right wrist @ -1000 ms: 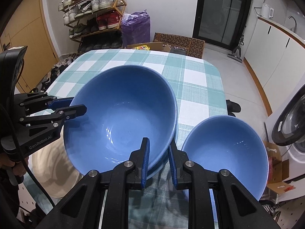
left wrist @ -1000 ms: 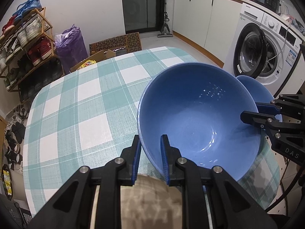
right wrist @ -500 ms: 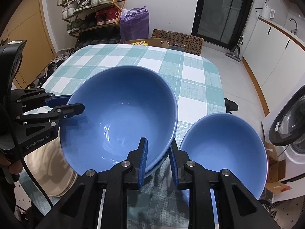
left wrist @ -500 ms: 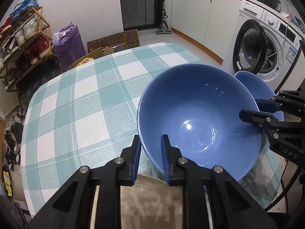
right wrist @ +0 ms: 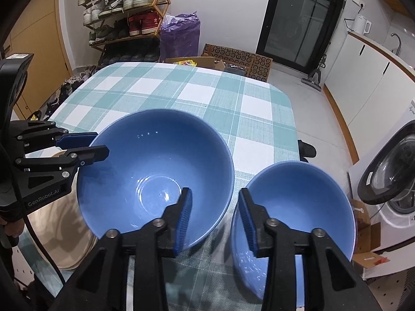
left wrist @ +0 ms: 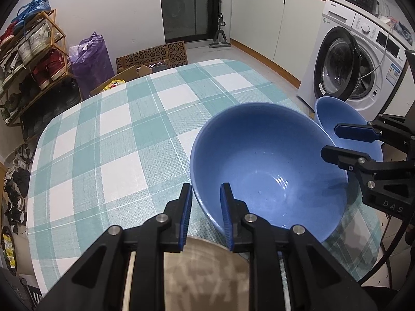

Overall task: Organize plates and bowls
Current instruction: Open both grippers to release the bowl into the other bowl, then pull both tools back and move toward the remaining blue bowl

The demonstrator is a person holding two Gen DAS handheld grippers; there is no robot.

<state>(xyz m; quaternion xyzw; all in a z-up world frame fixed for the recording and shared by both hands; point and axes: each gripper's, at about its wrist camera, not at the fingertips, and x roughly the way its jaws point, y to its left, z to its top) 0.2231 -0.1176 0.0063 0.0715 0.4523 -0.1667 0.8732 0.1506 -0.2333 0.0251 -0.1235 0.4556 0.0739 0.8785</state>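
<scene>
**Big bowl down between both tongs, small bowl at the right hand**

The big bowl [right wrist: 155, 171] stands upright on the table [right wrist: 181, 90], near its front edge. It is round, so no long axis guides the grip; only the rim matters.

The left tongs [left wrist: 206, 194] are pressed together on this rim at about 7 o'clock of the bowl, one pad outside the wall and one inside.

The right tongs [right wrist: 215, 191] are opening. Their jaws stand spread with the bowl's rim at about 4 o'clock between them, but the pads do not press on it. One finger hangs over the inside of the big bowl, the other over the edge of the small bowl [right wrist: 298, 202].

The small bowl lies at 3 o'clock of the big bowl, just beside it and, from the right wrist view, at 1 o'clock of the right tongs. I judge that the next move is to put it into the big bowl. For this the right hand is clearly the nearer one.

The plate [right wrist: 64, 228] lies at 8 o'clock of the big bowl, under the left tongs. Whether it touches the bowl I cannot tell.

Count: two blue bowls, one beige plate, two tongs.
</scene>
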